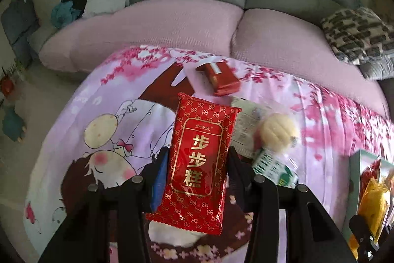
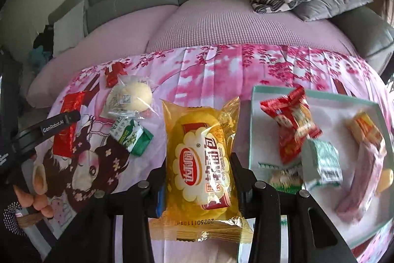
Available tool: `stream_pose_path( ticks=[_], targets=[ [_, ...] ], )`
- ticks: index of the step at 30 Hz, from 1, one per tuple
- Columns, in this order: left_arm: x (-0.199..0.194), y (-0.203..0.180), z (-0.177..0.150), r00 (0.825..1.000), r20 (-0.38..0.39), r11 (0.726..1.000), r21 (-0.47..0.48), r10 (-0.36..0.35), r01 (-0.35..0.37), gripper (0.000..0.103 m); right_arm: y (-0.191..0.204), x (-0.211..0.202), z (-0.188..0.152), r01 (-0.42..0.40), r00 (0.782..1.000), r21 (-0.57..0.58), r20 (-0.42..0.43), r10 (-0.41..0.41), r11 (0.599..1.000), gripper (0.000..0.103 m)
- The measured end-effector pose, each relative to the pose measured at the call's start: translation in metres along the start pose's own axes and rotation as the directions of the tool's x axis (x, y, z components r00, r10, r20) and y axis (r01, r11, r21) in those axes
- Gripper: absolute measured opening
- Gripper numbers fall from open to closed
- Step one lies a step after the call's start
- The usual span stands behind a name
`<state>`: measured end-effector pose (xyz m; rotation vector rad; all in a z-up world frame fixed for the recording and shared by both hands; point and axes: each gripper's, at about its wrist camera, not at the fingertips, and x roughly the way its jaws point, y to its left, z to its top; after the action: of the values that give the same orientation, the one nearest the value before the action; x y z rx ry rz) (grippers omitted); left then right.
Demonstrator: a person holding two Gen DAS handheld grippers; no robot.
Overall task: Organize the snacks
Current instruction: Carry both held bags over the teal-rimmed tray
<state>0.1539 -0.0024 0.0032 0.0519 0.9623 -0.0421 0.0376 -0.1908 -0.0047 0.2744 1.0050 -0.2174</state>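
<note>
Snacks (image 2: 129, 96) and tray (image 2: 253, 130) on tablecloth (image 2: 209, 70)

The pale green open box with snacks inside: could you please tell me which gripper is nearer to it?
Right. The right gripper, clamping a yellow bread packet, is beside the box; the left gripper is farther off, beyond it.

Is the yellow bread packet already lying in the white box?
No, the yellow bread packet is clamped in the right gripper, left of the white box.

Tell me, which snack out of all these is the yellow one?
The soft French bread packet, pinched in the right tongs. Its wrapper is clear yellow; the left tongs hold a red cake packet.
</note>
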Motion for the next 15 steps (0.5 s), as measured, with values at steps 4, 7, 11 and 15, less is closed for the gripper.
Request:
stream_pose_path(
  ticks=[4, 7, 11, 15],
  targets=[
    [-0.019, -0.009, 0.0, 0.998, 0.045, 0.999, 0.0, -0.048, 0.048, 0.047, -0.008, -0.014, -0.01, -0.011, 1.0, 0.016, 0.015, 0.011, 1.0, 0.045],
    [-0.03, -0.015, 0.001, 0.995, 0.066, 0.997, -0.006, -0.079, 0.079, 0.047, -0.018, -0.022, -0.014, -0.014, 0.999, 0.033, 0.03, 0.013, 0.999, 0.045],
    [-0.038, -0.024, 0.002, 0.99, 0.068, 0.992, -0.02, -0.127, 0.128, 0.047, -0.033, -0.028, -0.013, -0.017, 0.999, 0.071, 0.051, 0.013, 0.997, 0.045],
    [-0.042, -0.041, 0.0, 0.978, 0.059, 0.979, -0.029, -0.2, 0.201, 0.047, -0.044, -0.03, -0.009, -0.035, 0.998, 0.098, 0.059, 0.029, 0.995, 0.045]
  ],
)
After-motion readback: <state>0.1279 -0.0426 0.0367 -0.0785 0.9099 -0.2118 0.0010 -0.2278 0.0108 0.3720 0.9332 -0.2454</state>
